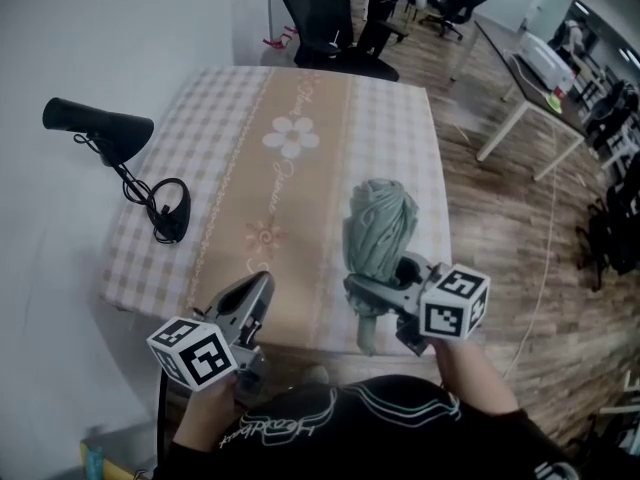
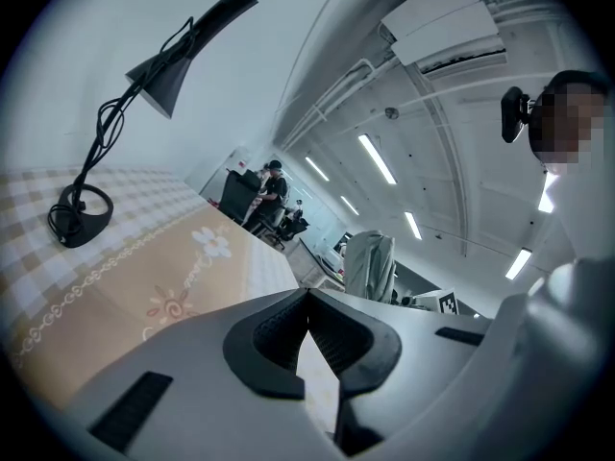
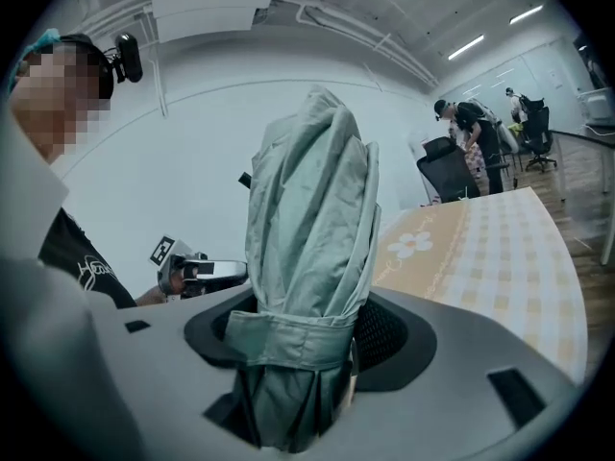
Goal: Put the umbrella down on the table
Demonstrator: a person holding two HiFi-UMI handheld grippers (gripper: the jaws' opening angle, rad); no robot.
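1. Umbrella [image 1: 380,223], folded and grey-green, stands upright with the right tongs [image 1: 378,293] clamped round its strapped middle, at the worktop's [image 1: 300,168] near edge, not lying on it.
2. Left tongs [image 1: 258,288] are closed and empty, alongside.
3. Black desk lamp [image 1: 100,128] stands far left.

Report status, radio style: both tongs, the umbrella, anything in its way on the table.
Left tongs shut, empty. Right tongs clamped on folded umbrella, upright over table near edge. Desk lamp far left, out of the way.
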